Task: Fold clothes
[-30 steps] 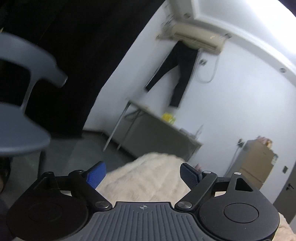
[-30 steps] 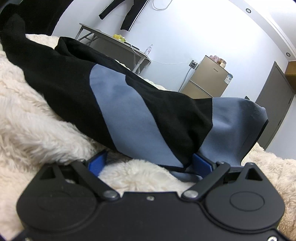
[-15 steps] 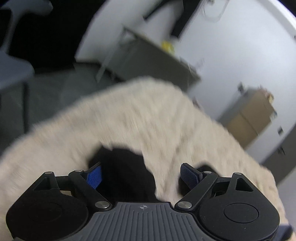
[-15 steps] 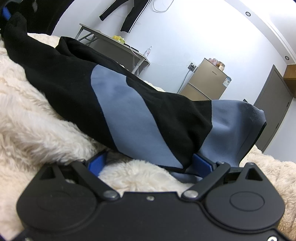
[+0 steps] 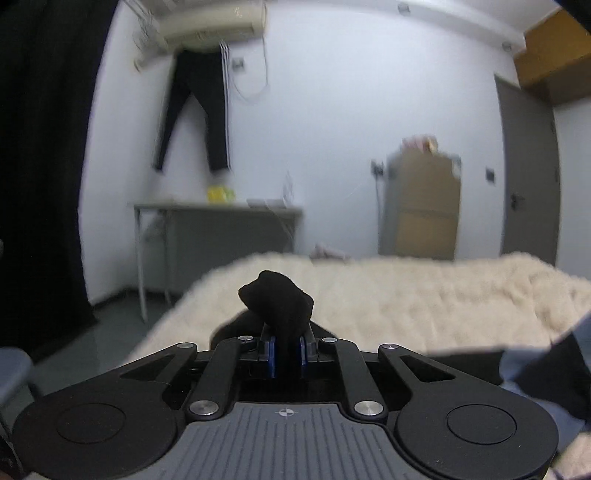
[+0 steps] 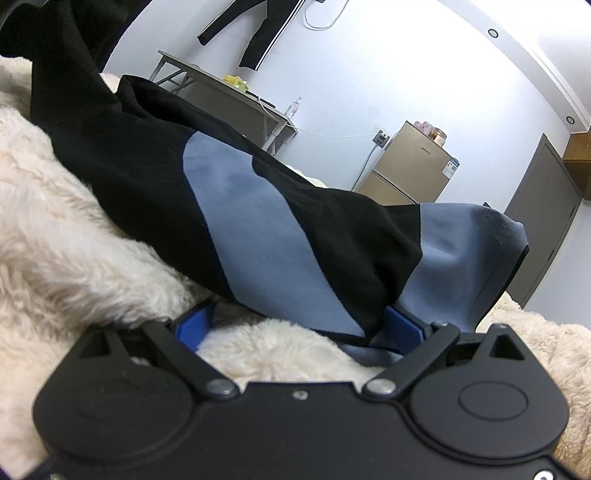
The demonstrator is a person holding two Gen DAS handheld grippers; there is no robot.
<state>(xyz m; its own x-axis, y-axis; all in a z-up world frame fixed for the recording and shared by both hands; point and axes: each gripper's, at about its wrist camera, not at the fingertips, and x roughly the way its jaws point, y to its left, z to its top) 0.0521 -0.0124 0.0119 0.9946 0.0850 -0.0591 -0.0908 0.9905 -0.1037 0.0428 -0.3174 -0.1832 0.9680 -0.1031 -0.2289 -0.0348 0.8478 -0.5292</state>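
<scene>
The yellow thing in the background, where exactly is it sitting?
In the left wrist view the yellow thing sits on the grey table against the far wall, directly below the black trousers hanging from the air conditioner.

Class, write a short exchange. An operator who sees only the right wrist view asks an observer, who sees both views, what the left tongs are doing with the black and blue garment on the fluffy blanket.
Operator: My right tongs stand open at the hem of the black and blue garment. Do the left tongs have any of it?
Observer: Yes. The left tongs are closing on a bunch of its black cloth, with a pad on each side.
Operator: Does that bunch lie flat?
Observer: No. It pokes up past the pads, above the cream fluffy blanket.
</scene>
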